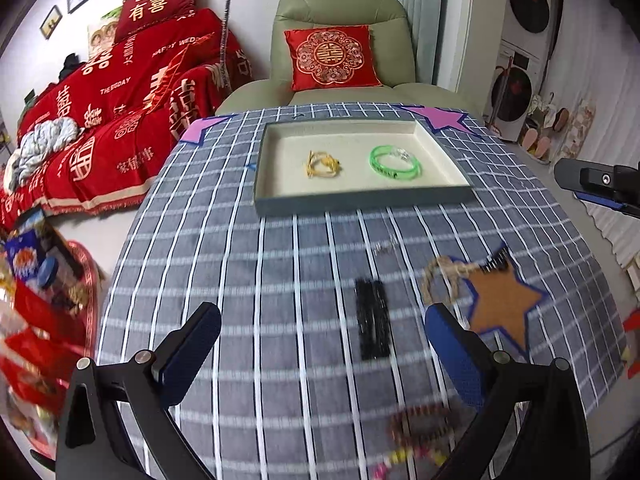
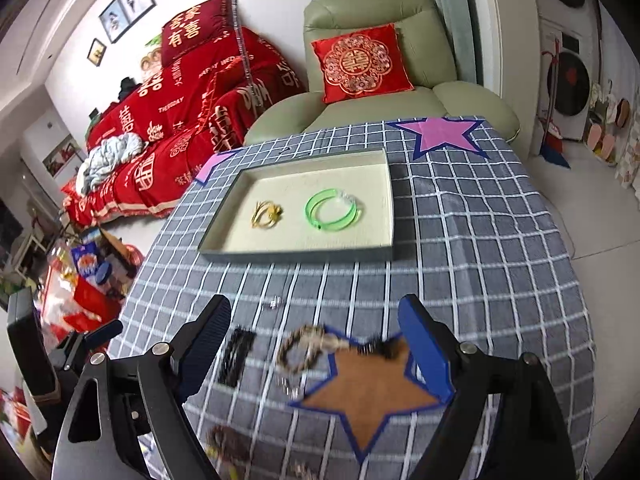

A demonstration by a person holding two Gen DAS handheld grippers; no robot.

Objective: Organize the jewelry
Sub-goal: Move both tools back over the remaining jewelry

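A shallow grey tray point(image 1: 360, 200) point(image 2: 296, 255) with a cream lining sits at the far side of the table. In it lie a gold bracelet point(image 1: 323, 164) point(image 2: 267, 214) and a green bangle point(image 1: 395, 162) point(image 2: 334, 209) with a small clear piece beside it. On the cloth lie a black hair clip point(image 1: 373, 318) point(image 2: 237, 357), a braided tan bracelet point(image 1: 444, 276) point(image 2: 305, 347), a dark beaded bracelet point(image 1: 420, 426) point(image 2: 230, 446) and a small silver piece point(image 1: 386, 246) point(image 2: 275, 302). My left gripper point(image 1: 322, 340) is open above the cloth near the clip. My right gripper point(image 2: 314, 340) is open above the braided bracelet.
A brown star patch point(image 1: 502, 306) point(image 2: 372, 394) lies on the checked tablecloth point(image 1: 240, 280) point(image 2: 480, 260); pink stars point(image 1: 444, 118) point(image 2: 442, 132) mark the far corners. A green armchair point(image 1: 340, 12) with a red cushion stands behind the table, a red-covered sofa point(image 1: 120, 100) to the left.
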